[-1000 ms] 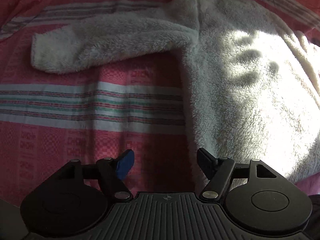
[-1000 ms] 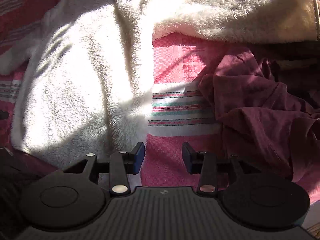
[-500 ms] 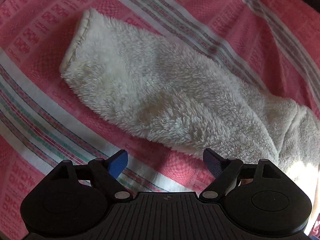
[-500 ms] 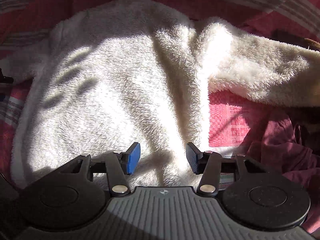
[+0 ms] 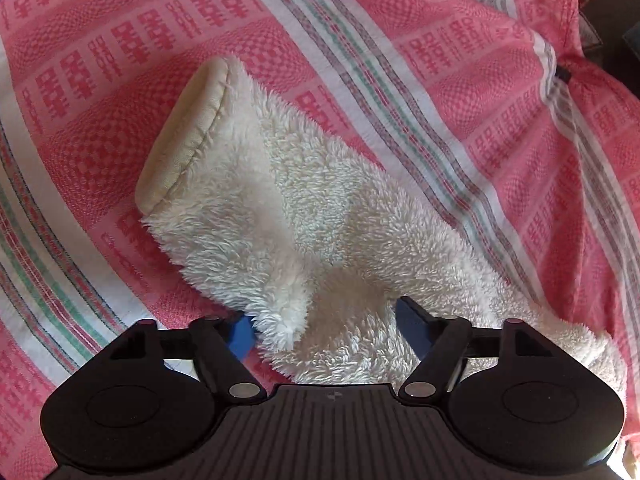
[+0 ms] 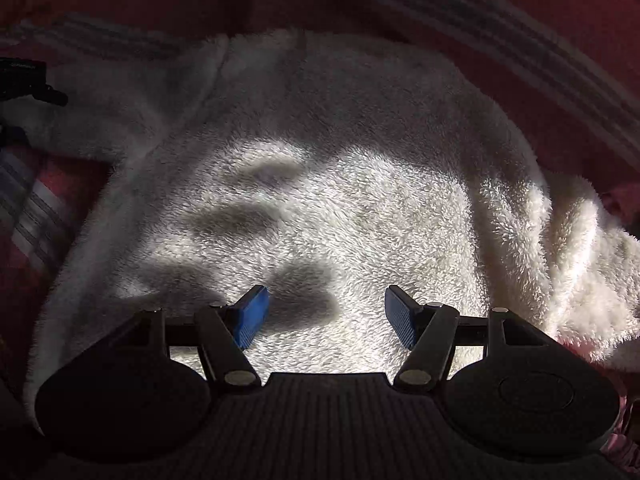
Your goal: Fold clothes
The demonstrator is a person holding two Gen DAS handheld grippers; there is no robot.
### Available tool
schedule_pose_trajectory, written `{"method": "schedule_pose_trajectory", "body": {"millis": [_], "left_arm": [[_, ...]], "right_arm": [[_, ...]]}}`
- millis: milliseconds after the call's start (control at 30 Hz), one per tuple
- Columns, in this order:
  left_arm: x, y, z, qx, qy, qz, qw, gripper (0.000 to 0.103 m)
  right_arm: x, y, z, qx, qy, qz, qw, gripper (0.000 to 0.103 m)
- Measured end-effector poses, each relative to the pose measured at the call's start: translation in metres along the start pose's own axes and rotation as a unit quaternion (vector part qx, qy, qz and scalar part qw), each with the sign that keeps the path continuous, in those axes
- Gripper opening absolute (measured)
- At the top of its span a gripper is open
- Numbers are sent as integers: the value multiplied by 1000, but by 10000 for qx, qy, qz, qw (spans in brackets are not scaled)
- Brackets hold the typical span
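Note:
A white fleece top lies on a pink striped bedsheet [image 5: 480, 100]. In the left wrist view its sleeve [image 5: 280, 208] runs up and left to a smooth cream cuff [image 5: 184, 136]. My left gripper [image 5: 328, 326] is low on the sleeve, well back from the cuff. Its jaws are closing, and a raised fold of fleece is bunched between the blue pads. In the right wrist view my right gripper [image 6: 326, 316] hovers over the sunlit body of the top [image 6: 360, 200]. Its jaws are opening, with nothing pinched between them.
The sheet [image 6: 520, 40] is rumpled, with a ridge at the far right [image 5: 560, 72]. The top's other sleeve [image 6: 580, 260] lies bunched at the right of the body. A dark part of the other gripper [image 6: 24, 80] shows at the left edge.
My left gripper swung from the body out over the sleeve, dropped onto it and narrowed its jaws around a fold. The right gripper slid left from the sheet onto the body, jaws widening.

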State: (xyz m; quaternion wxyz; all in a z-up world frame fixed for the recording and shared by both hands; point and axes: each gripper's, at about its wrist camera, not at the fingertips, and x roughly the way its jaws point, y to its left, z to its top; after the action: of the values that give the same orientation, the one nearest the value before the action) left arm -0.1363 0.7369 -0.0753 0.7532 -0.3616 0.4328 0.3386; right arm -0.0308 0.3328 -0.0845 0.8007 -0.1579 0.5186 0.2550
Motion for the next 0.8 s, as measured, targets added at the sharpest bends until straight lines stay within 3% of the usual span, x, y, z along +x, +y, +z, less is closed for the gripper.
{"method": "schedule_pose_trajectory", "body": {"millis": [33,100,167,267,333,400,500,633,733,800], "left_arm": [[0,-4,-2,22,-72,85,9999,13],[-8,-11,-9,78,-321,233,9992,8],[-28,-29,-20,454,-760,419,9952,7],[-69,-75,-39,1283,-1404,296,9813,7],[-90,-108,-50,1776,-1555,-65,9717,7],[-90,-149,-72,2335,-1466,-471,9601,8],[-86,-206,-110,3134,-1271,-1030,9354,8],[-63,-270,-187,4143,-859,-1532,8930,9],[-37,-296,-230,4549,-346,-1740,8727,12],[-25,-302,-253,4808,7,-1837,8574,41]], "right_arm": [[0,0,1,-54,-14,-21,10000,69],[-1,-3,2,-58,-34,-24,10000,69],[-1,-13,1,5,-50,-16,10000,69],[2,-32,1,157,-73,-12,9999,69],[4,-44,1,258,-90,-11,9996,69],[2,-58,0,368,-163,-6,9992,69],[-4,-77,-5,475,-304,4,9984,69],[-9,-106,-18,662,-321,-17,9973,69],[-11,-126,-30,884,-297,108,9956,69],[-11,-135,-35,954,-316,200,9947,69]]}}
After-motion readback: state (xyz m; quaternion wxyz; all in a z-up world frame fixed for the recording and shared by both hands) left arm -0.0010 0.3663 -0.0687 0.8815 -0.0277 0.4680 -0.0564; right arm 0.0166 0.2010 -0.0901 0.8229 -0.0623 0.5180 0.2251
